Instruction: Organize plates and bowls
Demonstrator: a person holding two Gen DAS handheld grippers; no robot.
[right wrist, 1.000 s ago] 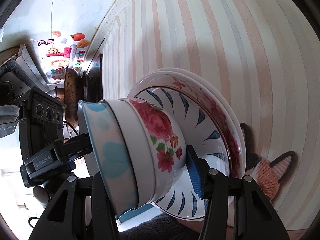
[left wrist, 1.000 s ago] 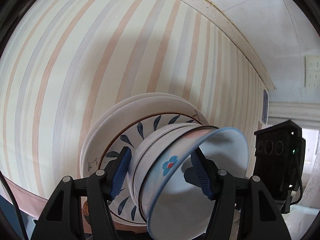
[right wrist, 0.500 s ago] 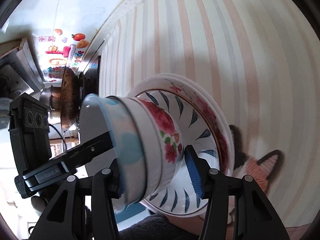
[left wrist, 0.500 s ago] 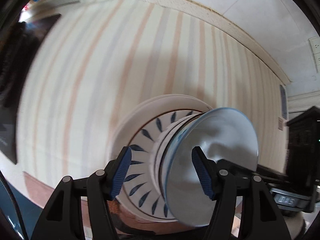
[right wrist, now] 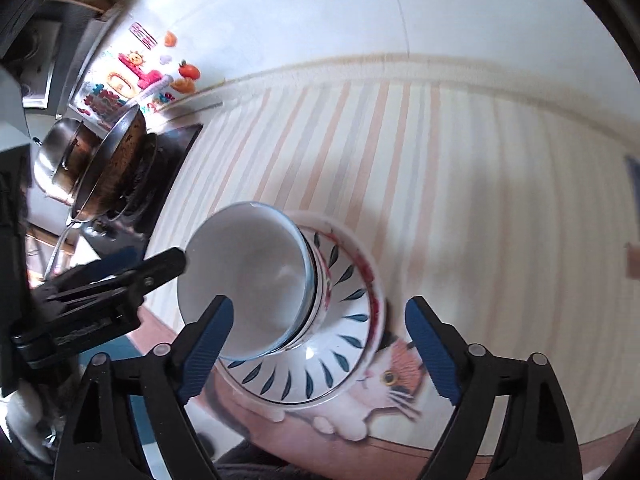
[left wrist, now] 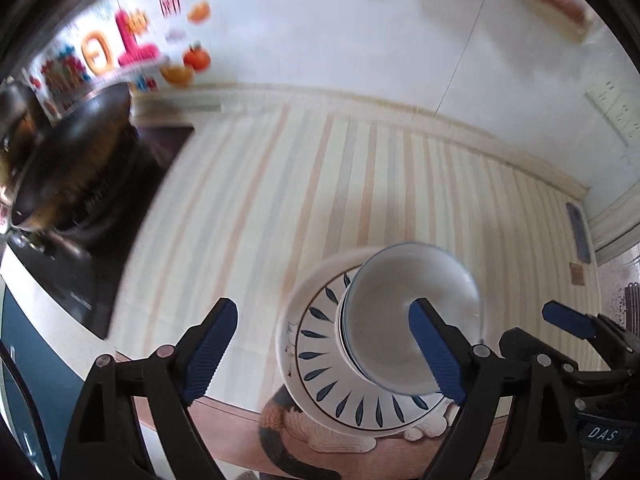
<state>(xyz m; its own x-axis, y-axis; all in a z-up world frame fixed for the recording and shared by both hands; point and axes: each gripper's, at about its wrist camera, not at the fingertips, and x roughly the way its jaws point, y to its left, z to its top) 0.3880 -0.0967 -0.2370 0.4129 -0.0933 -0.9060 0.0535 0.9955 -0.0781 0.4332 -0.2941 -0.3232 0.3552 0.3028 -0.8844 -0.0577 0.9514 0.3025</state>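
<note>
From your left wrist, the left hand-held gripper [left wrist: 324, 354] stands wide with nothing in it, its jaws having just opened; the stacked bowls [left wrist: 400, 308] sit on the leaf-patterned plate [left wrist: 320, 364] near the front edge of the striped bench [left wrist: 320, 184]. From your right wrist, the right hand-held gripper [right wrist: 320, 354] is likewise wide and empty, just opened, above the bowls [right wrist: 248, 276] and plate [right wrist: 340, 352], beside a wok [right wrist: 116, 160].

Home kitchen: wok [left wrist: 68, 160] sitting on black stove [right wrist: 160, 160], striped mat [left wrist: 360, 200] covering counter, fruit stickers [right wrist: 176, 68] decorating tiled wall [left wrist: 340, 20].
</note>
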